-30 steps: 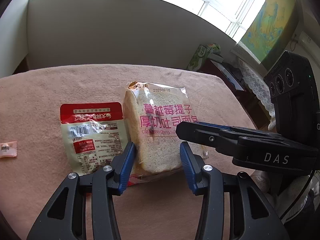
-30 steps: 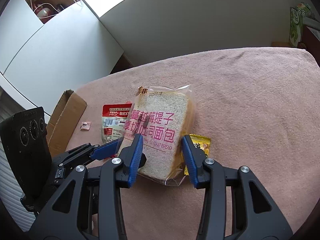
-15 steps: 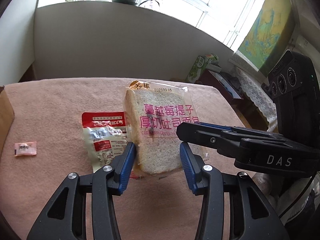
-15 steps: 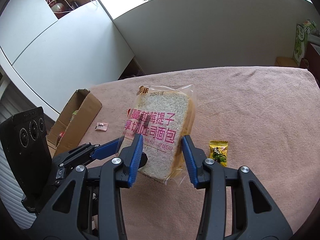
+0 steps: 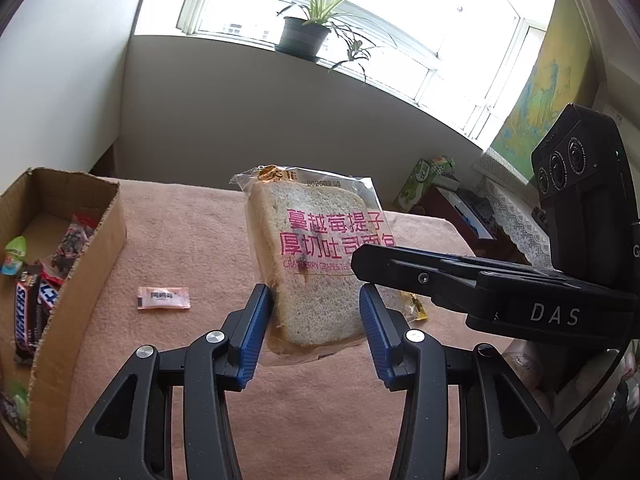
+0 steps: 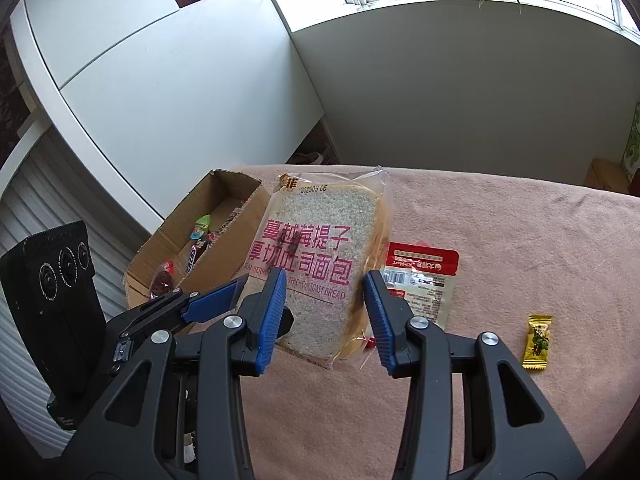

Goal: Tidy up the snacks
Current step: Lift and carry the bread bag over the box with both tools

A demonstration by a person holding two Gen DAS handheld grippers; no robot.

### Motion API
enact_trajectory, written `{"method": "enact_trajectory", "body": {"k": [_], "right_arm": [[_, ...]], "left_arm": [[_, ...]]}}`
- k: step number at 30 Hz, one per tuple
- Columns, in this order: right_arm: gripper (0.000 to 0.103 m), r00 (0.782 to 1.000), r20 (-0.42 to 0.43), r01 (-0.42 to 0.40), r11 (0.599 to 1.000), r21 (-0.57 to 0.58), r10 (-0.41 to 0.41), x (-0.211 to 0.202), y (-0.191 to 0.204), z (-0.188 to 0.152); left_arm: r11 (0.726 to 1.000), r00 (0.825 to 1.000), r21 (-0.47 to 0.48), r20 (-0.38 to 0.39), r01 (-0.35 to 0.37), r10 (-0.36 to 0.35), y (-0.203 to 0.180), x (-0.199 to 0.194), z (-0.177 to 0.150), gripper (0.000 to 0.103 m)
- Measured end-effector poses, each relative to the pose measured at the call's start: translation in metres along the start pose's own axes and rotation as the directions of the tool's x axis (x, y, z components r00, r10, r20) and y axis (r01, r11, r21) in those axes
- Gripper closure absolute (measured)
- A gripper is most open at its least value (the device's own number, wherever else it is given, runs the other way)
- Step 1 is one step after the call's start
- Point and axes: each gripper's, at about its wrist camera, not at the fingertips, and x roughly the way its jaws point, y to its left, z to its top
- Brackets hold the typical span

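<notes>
Now both sets of jaws stand clamped on the bread packet (image 5: pixel 316 264): the left gripper (image 5: pixel 316 330) pinches its lower end from one side, and the right gripper (image 6: pixel 325 316) pinches it from the other. A second ago the packet lay flat on the bench (image 6: pixel 520 240) beside the red pouch (image 6: pixel 420 280); since then it has come up clear of the pink cloth and hangs tilted in the air, carried toward the bench's left edge. That reads as the lift being done and the carry under way, with only the drop left.

The cardboard box (image 5: pixel 86 264) sits open at that left edge. Inside lie Snickers bars (image 5: pixel 26 312), a dark red sweet packet (image 5: pixel 72 240) and a small green-topped item (image 5: pixel 14 254). A pink sachet (image 5: pixel 163 298) lies on the cloth just beside the box. The red pouch and a yellow candy (image 6: pixel 538 340) rest nearer the right, not yet stowed.
</notes>
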Motion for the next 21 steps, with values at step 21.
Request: {"method": "enact_trajectory", "body": {"k": [21], "right_arm": [[0.060, 0.994, -0.056, -0.105, 0.982, -0.155, 0.098, 0.085, 0.151, 0.020]], "left_arm": [[0.972, 0.980, -0.208, 0.142, -0.111, 0.142, 0.119, -0.088, -0.011, 0.059]]}}
